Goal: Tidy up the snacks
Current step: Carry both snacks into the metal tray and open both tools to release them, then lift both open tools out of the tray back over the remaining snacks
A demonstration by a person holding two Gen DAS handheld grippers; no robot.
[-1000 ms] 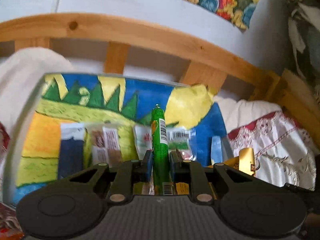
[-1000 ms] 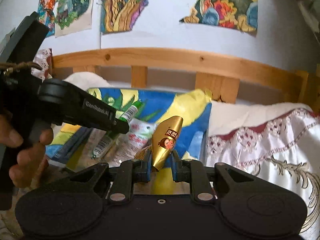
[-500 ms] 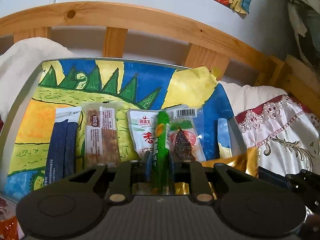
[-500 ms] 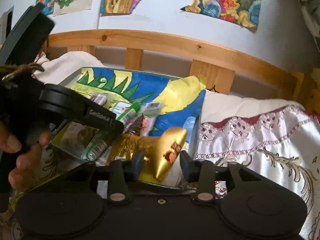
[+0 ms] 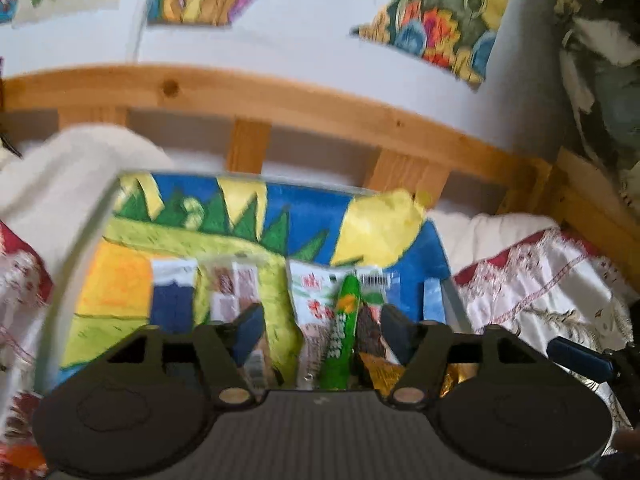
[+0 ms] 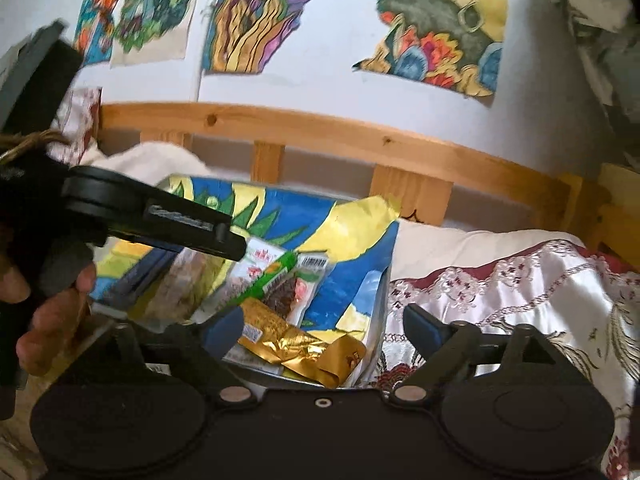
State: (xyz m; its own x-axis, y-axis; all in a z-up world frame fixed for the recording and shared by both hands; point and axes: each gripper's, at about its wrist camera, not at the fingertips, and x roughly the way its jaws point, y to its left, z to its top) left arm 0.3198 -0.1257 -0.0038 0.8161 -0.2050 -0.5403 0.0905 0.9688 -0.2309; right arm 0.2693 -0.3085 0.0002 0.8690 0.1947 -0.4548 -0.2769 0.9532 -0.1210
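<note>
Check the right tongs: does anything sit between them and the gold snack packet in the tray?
Nothing visible does. The right tongs are opening, and the gold snack packet lies in the tray right below the gap, touched by neither pad. The green stick snack lies farther back, beside it.

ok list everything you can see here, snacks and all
tray: 1, metal, painted paper lining, on the bed
green stick snack: 1, green, lying in tray
gold packet: 1, gold foil, tray's near right corner
flat packets: about four, blue, brown, white, clear, side by side in tray
bedspread: 1, white and maroon, right
headboard: 1, wooden, behind
drawings: several, colourful, wall
left gripper: jaws opening, nothing gripped
right gripper: jaws opening, nothing gripped
</note>
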